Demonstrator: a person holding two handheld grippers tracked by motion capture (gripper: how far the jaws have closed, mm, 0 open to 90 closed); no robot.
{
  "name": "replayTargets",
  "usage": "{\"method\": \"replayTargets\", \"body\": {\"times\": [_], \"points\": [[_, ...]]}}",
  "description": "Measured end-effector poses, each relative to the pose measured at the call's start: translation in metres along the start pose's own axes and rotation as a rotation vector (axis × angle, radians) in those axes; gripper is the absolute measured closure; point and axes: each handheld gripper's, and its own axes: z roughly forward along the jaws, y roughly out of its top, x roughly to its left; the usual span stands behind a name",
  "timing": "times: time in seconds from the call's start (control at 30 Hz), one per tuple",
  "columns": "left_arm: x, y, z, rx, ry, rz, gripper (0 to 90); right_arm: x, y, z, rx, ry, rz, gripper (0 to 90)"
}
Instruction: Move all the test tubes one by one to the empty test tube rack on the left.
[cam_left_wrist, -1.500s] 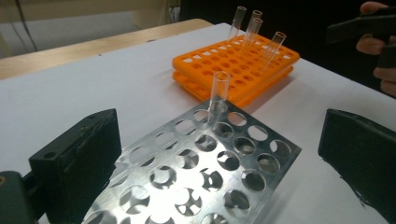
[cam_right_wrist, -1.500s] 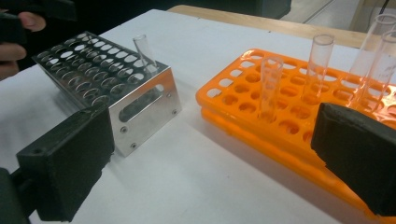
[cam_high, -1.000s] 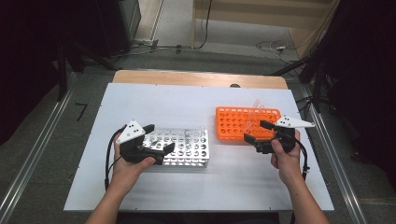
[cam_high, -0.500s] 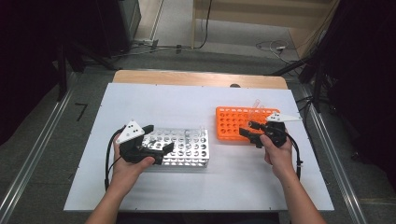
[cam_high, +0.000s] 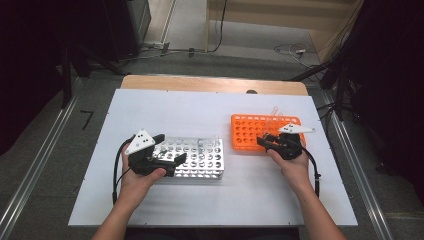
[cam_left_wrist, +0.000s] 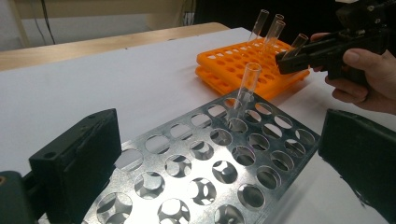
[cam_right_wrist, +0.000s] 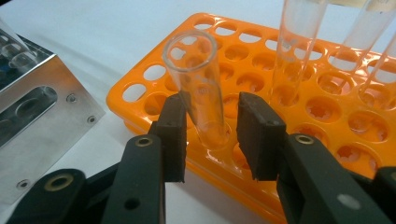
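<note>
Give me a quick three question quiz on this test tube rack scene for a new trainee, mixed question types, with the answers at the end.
1. True or false: the right gripper has its jaws either side of a test tube standing in the orange rack.
2. Which rack do the left gripper jaws straddle? A orange, B metal rack, C neither.
3. How many tubes stand in the metal rack, going by the left gripper view?

Key
1. True; a gap shows on the right pad's side.
2. B.
3. One: the lone tube.
</note>
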Motion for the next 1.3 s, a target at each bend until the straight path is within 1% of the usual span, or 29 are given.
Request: {"method": "replayTargets", "body": {"times": [0.07, 0.17, 0.2, 0.27, 0.37, 0.43, 0.53, 0.7, 0.9, 1.0, 1.07, 1.17, 1.3], "points": [[-0.001, 0.000, 0.000, 0.003, 0.002, 0.002, 0.0, 0.003, -0.001, 0.001, -0.001, -0.040, -0.004, 61.1], [-0.002, 0.000, 0.000, 0.000, 0.000, 0.004, 0.0, 0.007, -0.005, 0.003, -0.023, -0.074, -0.024, 63.3], [-0.002, 0.000, 0.001, -0.001, -0.003, 0.002, 0.0, 0.007, -0.006, 0.003, -0.030, -0.077, -0.027, 64.6], [-0.002, 0.000, 0.001, 0.003, -0.005, 0.004, 0.0, 0.007, -0.007, 0.003, -0.040, -0.088, -0.017, 67.1], [-0.003, 0.000, 0.001, 0.001, -0.006, 0.003, 0.0, 0.008, -0.009, 0.004, -0.051, -0.081, -0.020, 72.6], [-0.003, 0.000, 0.001, 0.003, -0.009, 0.005, 0.0, 0.010, -0.009, 0.005, -0.055, -0.089, -0.031, 73.0], [-0.004, 0.000, 0.002, 0.005, -0.012, 0.009, 0.0, 0.010, -0.009, 0.005, -0.062, -0.093, -0.024, 73.4], [-0.004, 0.000, 0.002, 0.005, -0.020, 0.004, 0.0, 0.008, -0.007, 0.000, -0.089, -0.079, -0.007, 73.5], [-0.005, 0.001, 0.003, 0.007, -0.026, 0.008, 0.0, 0.007, -0.002, -0.013, -0.128, -0.065, -0.008, 73.5], [-0.006, 0.001, 0.003, 0.008, -0.027, 0.010, 0.0, 0.008, 0.002, -0.020, -0.144, -0.051, -0.001, 73.5], [-0.007, 0.001, 0.002, 0.005, -0.031, 0.009, 0.0, 0.010, 0.004, -0.024, -0.152, -0.045, -0.007, 73.5], [-0.007, 0.003, 0.002, 0.003, -0.036, 0.011, 0.0, 0.017, 0.008, -0.029, -0.162, -0.020, -0.019, 73.5], [-0.009, 0.004, 0.001, -0.002, -0.040, 0.012, 0.0, 0.028, 0.012, -0.032, -0.155, 0.014, -0.047, 73.5]]}}
